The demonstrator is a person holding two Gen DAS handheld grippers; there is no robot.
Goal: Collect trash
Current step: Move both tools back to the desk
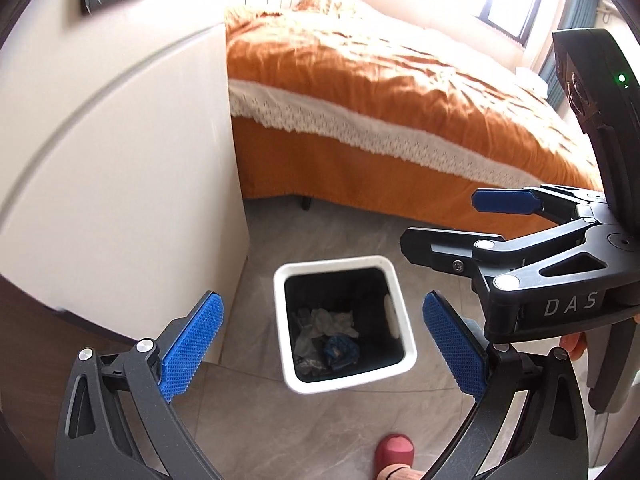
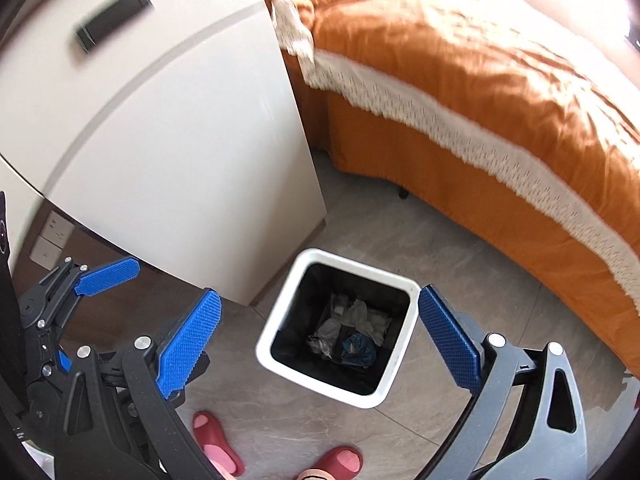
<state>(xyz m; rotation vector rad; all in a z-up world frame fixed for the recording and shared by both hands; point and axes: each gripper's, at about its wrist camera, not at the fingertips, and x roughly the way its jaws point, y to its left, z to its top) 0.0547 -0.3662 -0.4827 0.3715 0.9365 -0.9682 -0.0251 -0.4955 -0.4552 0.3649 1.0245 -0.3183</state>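
step: find next trash | left hand-held gripper (image 1: 322,346) spread, empty | right hand-held gripper (image 2: 320,334) spread, empty | both above waste bin (image 2: 276,336) holding crumpled trash (image 2: 352,334) | advice: scan floor (image 2: 460,264) before lowering

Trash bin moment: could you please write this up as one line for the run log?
left tongs: open, empty | right tongs: open, empty | bin: upright on floor, crumpled trash inside | both above bin
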